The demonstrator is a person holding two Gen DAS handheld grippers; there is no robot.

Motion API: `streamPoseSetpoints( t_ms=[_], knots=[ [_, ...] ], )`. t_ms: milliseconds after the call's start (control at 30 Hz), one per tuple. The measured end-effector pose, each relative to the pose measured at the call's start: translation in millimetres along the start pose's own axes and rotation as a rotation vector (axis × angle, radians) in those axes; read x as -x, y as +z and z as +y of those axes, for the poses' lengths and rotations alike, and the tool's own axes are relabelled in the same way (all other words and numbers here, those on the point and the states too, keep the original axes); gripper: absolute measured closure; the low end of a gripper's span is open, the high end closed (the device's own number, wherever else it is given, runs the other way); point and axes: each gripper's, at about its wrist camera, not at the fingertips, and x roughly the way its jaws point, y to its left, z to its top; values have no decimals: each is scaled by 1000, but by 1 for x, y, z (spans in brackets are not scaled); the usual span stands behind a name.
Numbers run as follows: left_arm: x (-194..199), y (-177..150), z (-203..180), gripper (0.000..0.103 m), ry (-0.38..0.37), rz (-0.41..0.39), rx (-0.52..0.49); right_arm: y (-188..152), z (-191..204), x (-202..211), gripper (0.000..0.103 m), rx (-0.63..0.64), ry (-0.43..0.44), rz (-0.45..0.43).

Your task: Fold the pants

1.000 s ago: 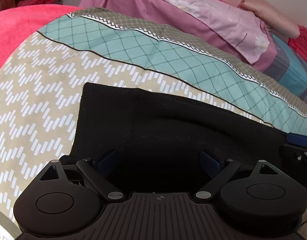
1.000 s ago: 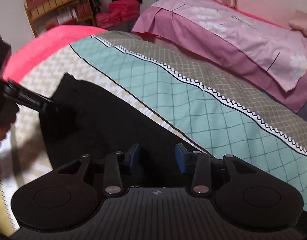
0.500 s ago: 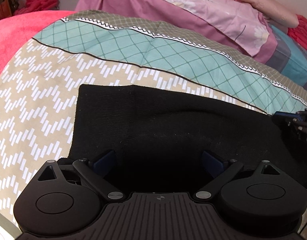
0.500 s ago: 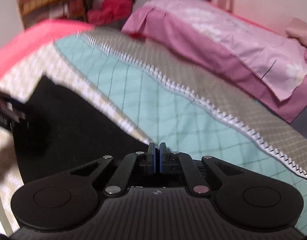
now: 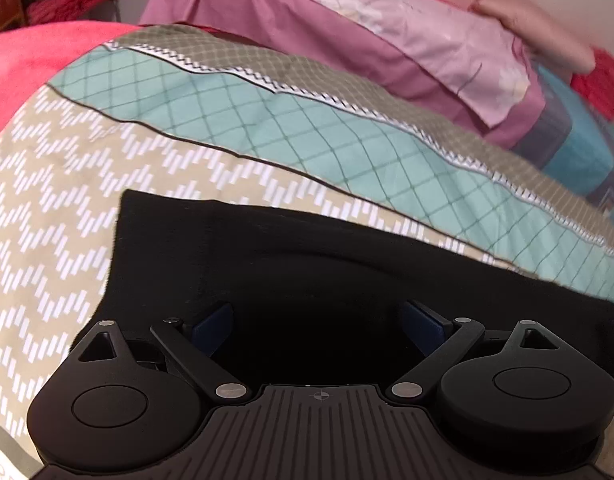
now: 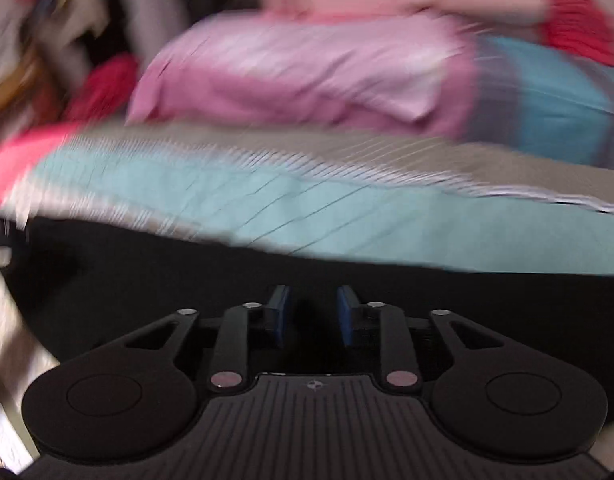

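Left wrist view looks down over the black pants (image 5: 307,264), which lie flat on the patterned bedspread (image 5: 59,216) in a neat dark rectangle, one square corner showing at the far left. The left gripper (image 5: 319,320) hangs low over the near part of the cloth with its jaws spread wide and nothing between them. Behind the bedspread sits a purple pillow (image 5: 347,28) and, off to the left, a pink blanket (image 5: 23,68).

From the right wrist, everything beyond the tool is smeared by motion, so details of the bed are hard to read. The right gripper (image 6: 313,314) is over the same black pants (image 6: 147,264), jaws parted with a narrow gap, gripping nothing that I can see.

My guess is that the pants are already folded at least once and both tools are lining up for the next fold. To do it well, I would have each gripper come down on the near edge, well apart from the other, and pinch through all the layers rather than just the top one. Then lift evenly, carry the edge over to meet the far edge, and set it down square so no wrinkle is trapped.
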Motion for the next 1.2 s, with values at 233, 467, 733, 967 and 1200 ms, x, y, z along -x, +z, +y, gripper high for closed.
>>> streamPoseSetpoints(
  t_ms=[233,467,733,967,1200],
  knots=[
    [-26,-6,-23,0,95,22,-106,-12,-46,-20,60,-99,26,97],
    [-27,-5,-21,0,91,28,-116,-8,-88,26,44,-242,-223,-114],
    [-29,-6,-25,0,111,25,-128,-18,-156,2,39,-341,-356,-23],
    [-31,-5,-26,0,116,36,-129,-7,-131,17,29,-351,-350,-104],
    [-32,-5,-26,0,119,41,-130,-39,-97,-2,31,-185,-197,24]
  ],
)
